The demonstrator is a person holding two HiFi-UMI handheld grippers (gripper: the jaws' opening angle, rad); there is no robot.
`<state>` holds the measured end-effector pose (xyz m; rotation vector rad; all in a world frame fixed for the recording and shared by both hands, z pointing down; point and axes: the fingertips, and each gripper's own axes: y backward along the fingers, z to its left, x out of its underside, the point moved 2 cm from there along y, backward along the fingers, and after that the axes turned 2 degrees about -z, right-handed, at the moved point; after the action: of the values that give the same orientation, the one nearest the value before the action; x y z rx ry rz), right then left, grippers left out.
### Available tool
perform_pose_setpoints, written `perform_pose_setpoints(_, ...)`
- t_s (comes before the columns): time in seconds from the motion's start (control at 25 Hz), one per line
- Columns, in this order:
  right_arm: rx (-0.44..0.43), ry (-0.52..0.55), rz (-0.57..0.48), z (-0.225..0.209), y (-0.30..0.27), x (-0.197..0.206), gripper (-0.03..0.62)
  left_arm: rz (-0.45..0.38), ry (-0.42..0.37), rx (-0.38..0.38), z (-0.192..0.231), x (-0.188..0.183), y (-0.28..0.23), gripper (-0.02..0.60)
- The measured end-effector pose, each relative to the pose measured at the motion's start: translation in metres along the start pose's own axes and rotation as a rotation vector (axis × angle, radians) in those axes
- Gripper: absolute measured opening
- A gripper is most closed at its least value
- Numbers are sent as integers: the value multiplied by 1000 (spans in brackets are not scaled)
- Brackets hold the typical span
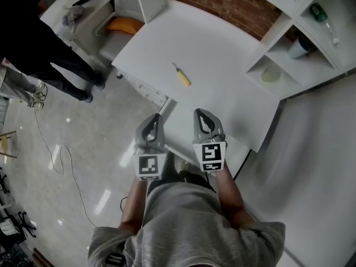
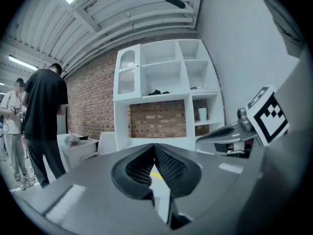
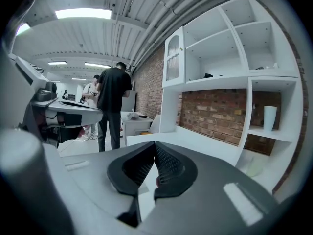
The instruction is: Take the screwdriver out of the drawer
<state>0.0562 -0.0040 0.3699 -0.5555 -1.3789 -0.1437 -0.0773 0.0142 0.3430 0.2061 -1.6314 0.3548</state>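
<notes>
A screwdriver [image 1: 182, 75] with a yellow handle lies on the white table [image 1: 222, 65], out in the open near its middle. Both grippers hover side by side over the table's near edge, well short of the screwdriver. My left gripper [image 1: 156, 117] is shut with nothing in it, and my right gripper [image 1: 201, 113] is shut and empty too. In the left gripper view the jaws [image 2: 154, 146] meet at the tips, with a sliver of the yellow handle [image 2: 156, 175] showing behind them. The right gripper view shows closed jaws [image 3: 155, 145] pointing across the table.
A white shelf unit [image 1: 289, 21] stands at the table's right, holding a cup [image 1: 299, 48], a green bottle [image 1: 318, 13] and a pale round object [image 1: 271, 74]. A person in black [image 1: 33, 43] stands at far left by a side table. A cable [image 1: 55, 154] lies on the floor.
</notes>
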Motion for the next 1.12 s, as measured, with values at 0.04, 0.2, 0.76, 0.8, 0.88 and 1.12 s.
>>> perform_pose_setpoints(0.04, -4, -3, -1, 1, 4, 1, 5, -1, 1, -3, -2, 0, 4, 12)
perform_pose_setpoints(0.2, -13, -6, -9, 7, 17, 2, 5, -1, 2, -13, -6, 0, 20, 12)
perform_pose_setpoints(0.76, -33, -8, -24, 27, 30, -1, 3, -7, -11, -29, -2, -1, 45, 12)
perform_pose_setpoints(0.8, -34, -7, -21, 27, 30, -1, 3, -8, -11, -28, -2, -2, 45, 12)
perform_pose_setpoints(0.88, -34, -4, -18, 27, 31, -1, 3, -8, -12, -27, -3, -2, 46, 12)
perform_pose_setpoints(1.12, -35, -3, -21, 28, 32, -1, 3, -7, -13, -27, -3, -3, 47, 12)
